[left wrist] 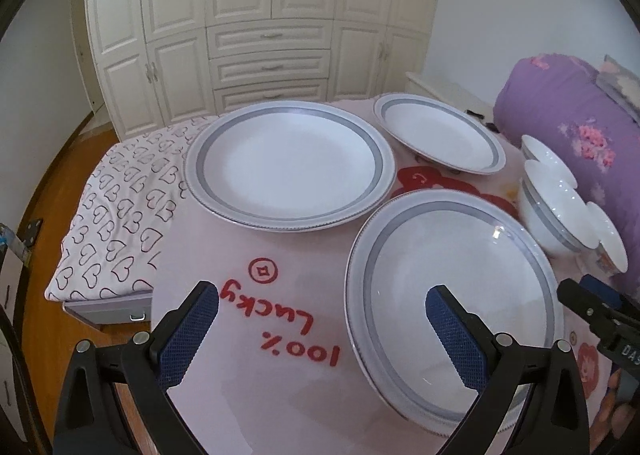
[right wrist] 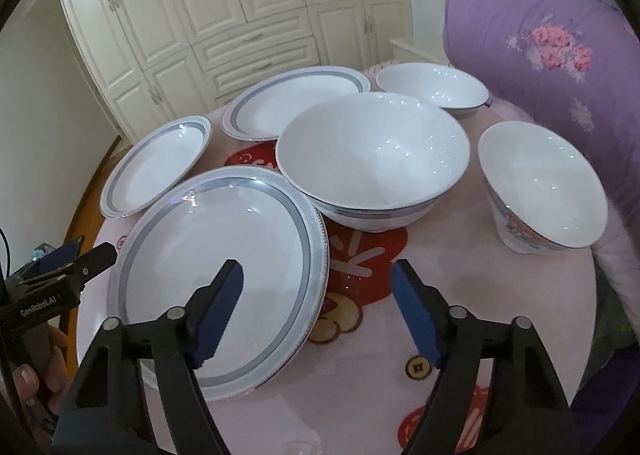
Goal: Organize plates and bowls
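Right wrist view: empty dishes are sitting on the pink printed cloth (right wrist: 480,295), whose near edge is running out of frame.
Around the big white grey-banded bowl (right wrist: 372,159), three grey-rimmed white plates (right wrist: 216,275) are lying left and two smaller white bowls (right wrist: 544,183) right; right gripper (right wrist: 318,275) and left gripper (left wrist: 322,299) are both standing apart, gripping nothing.

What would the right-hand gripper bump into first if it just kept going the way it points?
Probably the pink cloth beside the nearest plate; the right gripper straddles that plate's right rim. Farther on stands the big bowl. Depth is uncertain.
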Demonstrator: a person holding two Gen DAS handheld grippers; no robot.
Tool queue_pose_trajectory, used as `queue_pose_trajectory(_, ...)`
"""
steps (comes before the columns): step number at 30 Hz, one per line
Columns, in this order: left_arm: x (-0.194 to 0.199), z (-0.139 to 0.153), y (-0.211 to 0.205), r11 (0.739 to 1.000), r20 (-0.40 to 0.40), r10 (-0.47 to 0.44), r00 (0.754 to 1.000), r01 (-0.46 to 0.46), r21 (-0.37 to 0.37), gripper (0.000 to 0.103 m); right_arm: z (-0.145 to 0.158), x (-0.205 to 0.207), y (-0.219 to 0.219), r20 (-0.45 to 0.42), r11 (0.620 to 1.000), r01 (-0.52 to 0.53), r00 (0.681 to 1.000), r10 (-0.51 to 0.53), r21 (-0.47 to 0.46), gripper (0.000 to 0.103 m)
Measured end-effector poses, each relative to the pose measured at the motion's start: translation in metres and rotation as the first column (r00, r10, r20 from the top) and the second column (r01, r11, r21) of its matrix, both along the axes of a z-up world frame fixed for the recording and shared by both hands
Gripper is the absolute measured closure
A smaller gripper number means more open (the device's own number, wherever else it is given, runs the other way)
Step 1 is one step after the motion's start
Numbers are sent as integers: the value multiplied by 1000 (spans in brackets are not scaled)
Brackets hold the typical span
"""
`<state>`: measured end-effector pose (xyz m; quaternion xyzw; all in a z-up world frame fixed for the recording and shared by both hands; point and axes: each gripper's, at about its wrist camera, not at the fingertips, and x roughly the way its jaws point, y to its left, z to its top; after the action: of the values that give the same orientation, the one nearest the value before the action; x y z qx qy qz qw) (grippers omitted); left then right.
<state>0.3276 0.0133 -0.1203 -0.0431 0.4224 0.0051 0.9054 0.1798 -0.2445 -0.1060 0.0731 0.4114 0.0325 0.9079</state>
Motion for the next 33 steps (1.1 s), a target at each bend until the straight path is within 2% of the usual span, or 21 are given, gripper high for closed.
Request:
queue_pose_trajectory(3, 11, -8, 4, 1000, -24, -6, 1000, 6, -26, 9, -5, 8, 0, -13, 1000, -2, 1000, 2, 4, 32)
queue_pose_trajectory(6, 25, -17, 10, 996, -61, -28, 998, 23, -84, 22, -10, 13, -1, -24, 1000, -5, 1000, 5, 9, 39)
queue_pose_trajectory(9, 37, -25, 13, 992, -94, -49, 994, 38, -119, 40, -15, 17, 0, -37, 1000, -9, 999, 10, 12, 51)
queue_pose_trajectory(11, 45, -34, 16, 986, -126, -74, 989, 54, -156, 60, -19, 19, 0, -49, 1000, -14, 999, 14, 15, 57)
queue_pose_trajectory(13, 49, -37, 17, 987, -120, -83, 989, 64, -148, 63, -23, 20, 2, -57, 999, -21, 998, 22, 24, 67)
queue_pose_trajectory(16, 52, -40, 12, 978, -122, -125, 985, 101, -183, 82, -27, 23, 5, -66, 999, -27, 997, 29, 27, 73)
queue_pose_trajectory(23, 62, -45, 13, 978, -123, -118, 985, 94, -186, 83, -27, 23, 2, -71, 998, -6, 997, 10, 57, 73)
queue_pose_trajectory(33, 27, -35, 22, 978, -121, -94, 988, 69, -199, 83, -24, 15, 9, -78, 991, -38, 996, 49, 131, 73)
